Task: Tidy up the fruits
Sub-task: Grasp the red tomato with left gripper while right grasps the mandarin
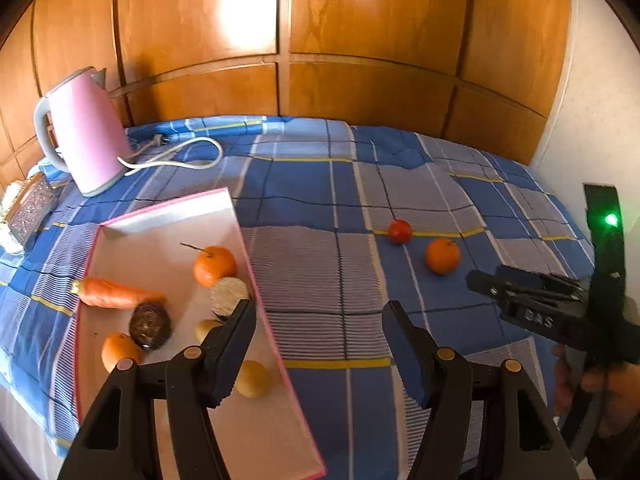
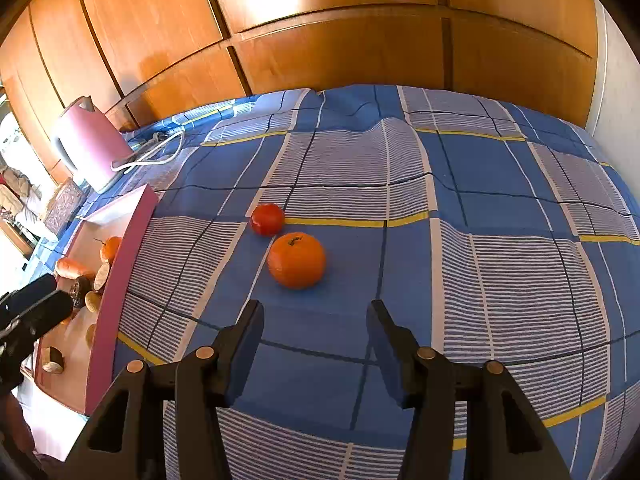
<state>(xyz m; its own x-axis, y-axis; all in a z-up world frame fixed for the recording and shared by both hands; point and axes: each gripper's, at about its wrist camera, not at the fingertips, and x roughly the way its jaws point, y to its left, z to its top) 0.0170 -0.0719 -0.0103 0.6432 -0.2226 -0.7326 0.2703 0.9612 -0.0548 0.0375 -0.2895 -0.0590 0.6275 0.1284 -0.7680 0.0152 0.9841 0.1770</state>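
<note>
A pink-rimmed tray (image 1: 168, 216) lies on the blue checked cloth and holds oranges (image 1: 215, 265), a carrot (image 1: 116, 293), a dark fruit (image 1: 150, 325) and small yellow fruits (image 1: 253, 378). An orange (image 2: 296, 260) and a red tomato (image 2: 267, 219) lie loose on the cloth; they also show in the left wrist view, orange (image 1: 442, 256) and tomato (image 1: 400, 231). My right gripper (image 2: 316, 320) is open and empty just short of the orange. My left gripper (image 1: 318, 320) is open and empty over the tray's right edge. The tray (image 2: 120, 264) shows at left in the right wrist view.
A pink kettle (image 1: 86, 136) with a white cord (image 1: 188, 158) stands at the back left beside a glittery box (image 1: 30, 208). Wooden panels (image 1: 320, 40) back the table. The right gripper's body (image 1: 552, 312) shows at the right of the left wrist view.
</note>
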